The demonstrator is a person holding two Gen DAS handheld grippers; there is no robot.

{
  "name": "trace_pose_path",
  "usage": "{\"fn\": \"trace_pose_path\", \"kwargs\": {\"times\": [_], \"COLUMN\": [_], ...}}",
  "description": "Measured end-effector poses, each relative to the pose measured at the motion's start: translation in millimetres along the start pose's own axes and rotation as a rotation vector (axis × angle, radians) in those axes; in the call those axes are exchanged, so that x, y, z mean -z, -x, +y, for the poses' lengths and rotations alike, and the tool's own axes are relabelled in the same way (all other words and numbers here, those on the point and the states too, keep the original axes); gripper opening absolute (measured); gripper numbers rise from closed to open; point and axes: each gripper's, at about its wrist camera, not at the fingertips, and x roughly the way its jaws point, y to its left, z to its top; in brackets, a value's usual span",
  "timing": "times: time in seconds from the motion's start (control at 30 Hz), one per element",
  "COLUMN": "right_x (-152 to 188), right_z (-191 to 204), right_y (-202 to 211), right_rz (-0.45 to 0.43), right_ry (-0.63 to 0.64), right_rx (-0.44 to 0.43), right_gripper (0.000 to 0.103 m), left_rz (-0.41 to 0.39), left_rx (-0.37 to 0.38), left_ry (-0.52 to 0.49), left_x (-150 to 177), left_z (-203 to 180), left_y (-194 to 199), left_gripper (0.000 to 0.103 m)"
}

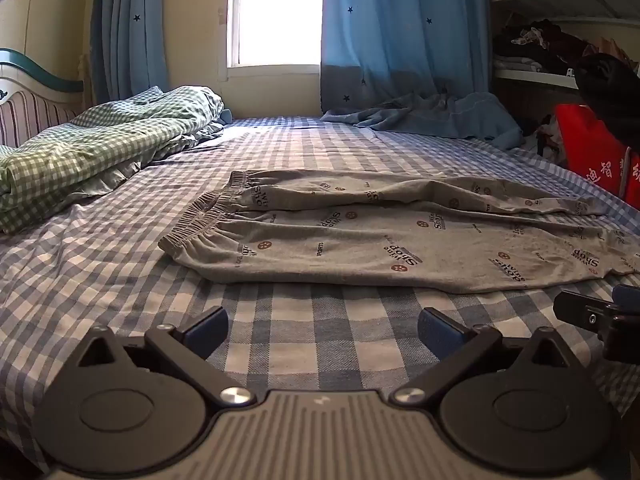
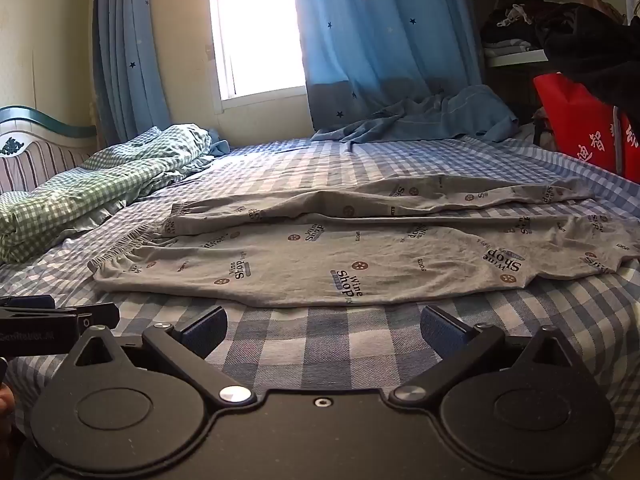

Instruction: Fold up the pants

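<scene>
Grey printed pants (image 1: pixel 400 240) spread flat and sideways across a blue checked bed sheet (image 1: pixel 300 148), elastic waistband at left, legs stretching right.

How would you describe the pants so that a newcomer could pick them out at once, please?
Start from the bed with the blue checked sheet, under the window. The pants lie flat across its middle, waistband toward the green checked quilt. Unlike the checked bedding and the plain blue cloth behind, they are grey and printed with "Wine Shop".

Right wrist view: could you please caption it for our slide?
Open right gripper poised before grey printed pants spread on a checked bedsheet.
</scene>
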Motion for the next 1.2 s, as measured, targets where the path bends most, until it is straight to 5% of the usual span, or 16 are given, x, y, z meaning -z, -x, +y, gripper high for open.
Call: {"fn": "trace_pose_path", "kwargs": {"times": [1.2], "right_x": [-1.2], "right_z": [1.1], "right_y": [0.5], "right_rz": [0.008], "right_ry": [0.004], "right_rx": [0.002], "right_gripper": [0.102], "left_rz": [0.023], "left_rx": [-0.021], "left_ry": [-0.013], "left_x": [0.1], "left_z": [-0.3], "left_y": [-1.8], "left_gripper": [0.103]}}
